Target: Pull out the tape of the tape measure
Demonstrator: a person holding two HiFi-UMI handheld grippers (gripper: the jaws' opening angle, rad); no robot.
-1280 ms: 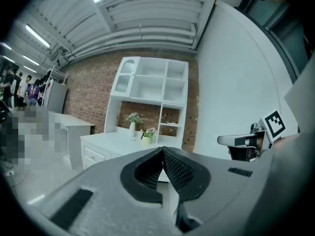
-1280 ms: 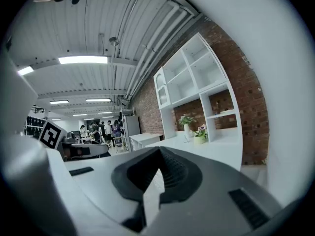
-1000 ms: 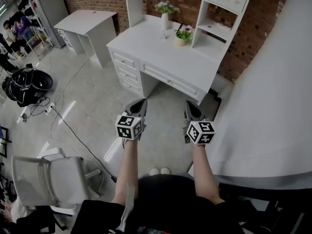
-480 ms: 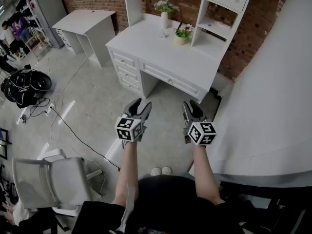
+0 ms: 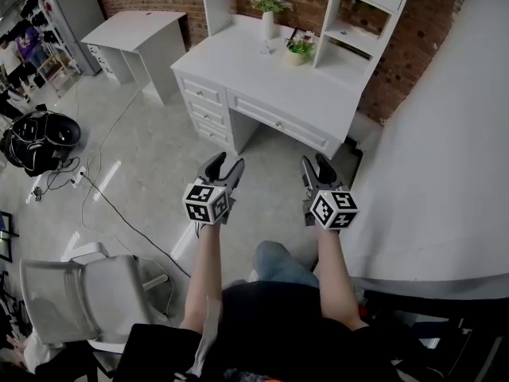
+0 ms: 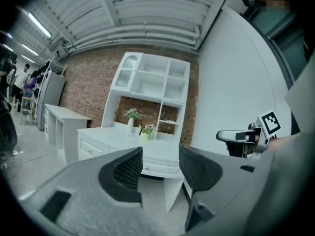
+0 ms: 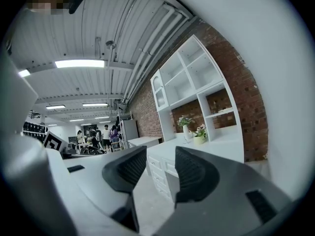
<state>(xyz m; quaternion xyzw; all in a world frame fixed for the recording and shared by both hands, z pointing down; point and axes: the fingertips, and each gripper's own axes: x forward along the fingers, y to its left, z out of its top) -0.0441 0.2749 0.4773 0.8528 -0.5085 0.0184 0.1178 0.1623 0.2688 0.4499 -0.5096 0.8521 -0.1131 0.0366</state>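
Note:
No tape measure shows in any view. My left gripper point(image 5: 224, 162) hangs in the air over the floor in front of the white desk point(image 5: 262, 66). Its jaws have just been opening and now stand open with nothing between them point(image 6: 160, 152). My right gripper point(image 5: 316, 164) is level with it, a forearm's width to the right. Its jaws have also just been opening and stand open and empty point(image 7: 161, 154). Both point toward the desk. In the left gripper view the right gripper point(image 6: 246, 135) shows at the right edge.
On the desk stand a flower vase point(image 5: 268, 18) and a small potted plant point(image 5: 300, 52), with a white shelf unit point(image 5: 358, 22) behind them. A large white surface point(image 5: 445, 157) runs along my right. A grey chair point(image 5: 87, 289), floor cables point(image 5: 119, 213) and a second white desk point(image 5: 135, 32) are at left.
Both grippers went from shut to open, with nothing in either. They stayed about where they were. A knee in jeans now shows below them where shoe tips showed before.

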